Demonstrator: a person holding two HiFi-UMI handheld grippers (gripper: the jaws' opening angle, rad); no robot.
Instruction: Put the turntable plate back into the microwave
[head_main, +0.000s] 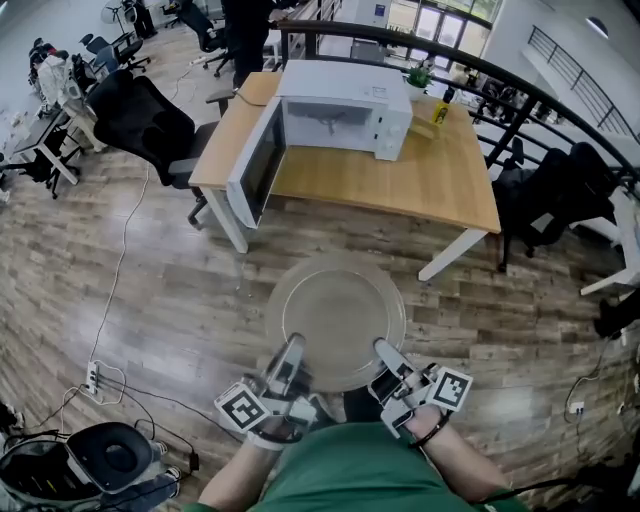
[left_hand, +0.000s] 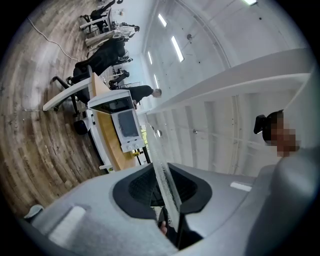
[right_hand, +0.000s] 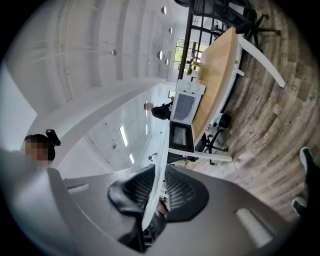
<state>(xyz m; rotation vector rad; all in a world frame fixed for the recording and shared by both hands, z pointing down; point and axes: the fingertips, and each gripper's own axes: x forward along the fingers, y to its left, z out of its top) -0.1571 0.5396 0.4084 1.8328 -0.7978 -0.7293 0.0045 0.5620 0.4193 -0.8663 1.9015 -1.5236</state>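
"Now, where's the turntable plate (head_main: 336, 322)?"
"Level, well short of the open microwave (head_main: 340, 108). Left gripper (head_main: 295, 345) and right gripper (head_main: 384, 349) each clamp its rim farthest from the microwave"

Clear round glass turntable plate (head_main: 337, 322): smooth, glossy. White boxy microwave (head_main: 345, 90): glossy ext. Pale wood desk (head_main: 420, 180): smooth, matt surf.

A wooden table (head_main: 420, 180) carries the open-doored microwave (head_main: 345, 110) and 1 small potted plant (head_main: 419, 76) beside it.

microwave (head_main: 345, 100) cavity: too small to tell | plate (head_main: 335, 315) near rim: covered
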